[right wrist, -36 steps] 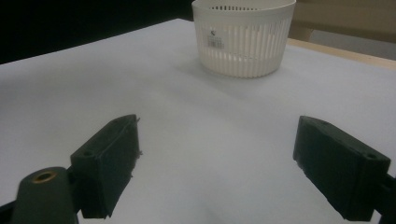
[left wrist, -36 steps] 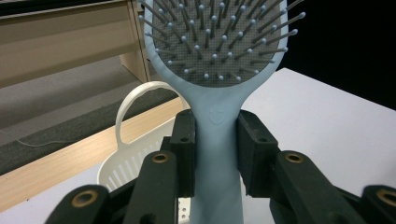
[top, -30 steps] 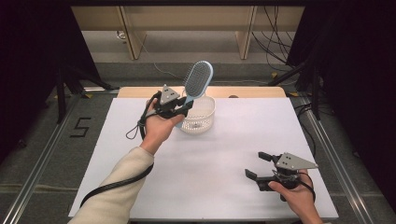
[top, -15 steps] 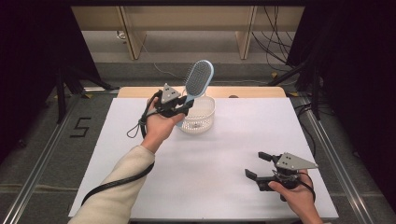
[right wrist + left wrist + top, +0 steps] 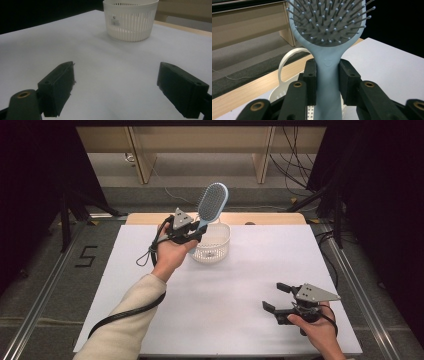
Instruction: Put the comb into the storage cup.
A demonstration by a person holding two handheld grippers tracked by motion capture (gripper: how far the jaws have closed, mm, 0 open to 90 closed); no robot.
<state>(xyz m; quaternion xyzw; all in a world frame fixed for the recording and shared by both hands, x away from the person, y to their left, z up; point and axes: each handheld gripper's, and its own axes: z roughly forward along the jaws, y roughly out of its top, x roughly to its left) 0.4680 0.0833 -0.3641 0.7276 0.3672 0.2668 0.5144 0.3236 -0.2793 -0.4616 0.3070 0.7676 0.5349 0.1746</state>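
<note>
A person sits at a table (image 5: 150,270) covered in white, holding a two-jaw gripper in each hand. The left gripper (image 5: 196,231) is raised near the far edge of the table, left of its middle, and its jaws are clamped on the handle of a pale blue hairbrush (image 5: 212,205). The brush stands nearly upright, tilted a little to the right, its oval head above the gripper and its bristles facing the person. In the left gripper view, the hairbrush (image 5: 328,75) handle runs up between the two black pads, which press against it on either side, and the grey bristle bed with its ball-tipped pins spreads across the top.

Just beside and below the brush sits a small white basket (image 5: 220,252), round with slotted walls, on the table close to the middle of the far edge. The lower end of the brush handle hangs over the basket's left rim; whether it touches the rim cannot be told. In the right gripper view the basket (image 5: 130,27) shows a small printed label on its wall.

The right gripper (image 5: 276,299) rests low near the front right corner of the table, well apart from the basket. Its jaws stand wide apart with nothing between them, pointing towards the basket across the bare white cover.
</note>
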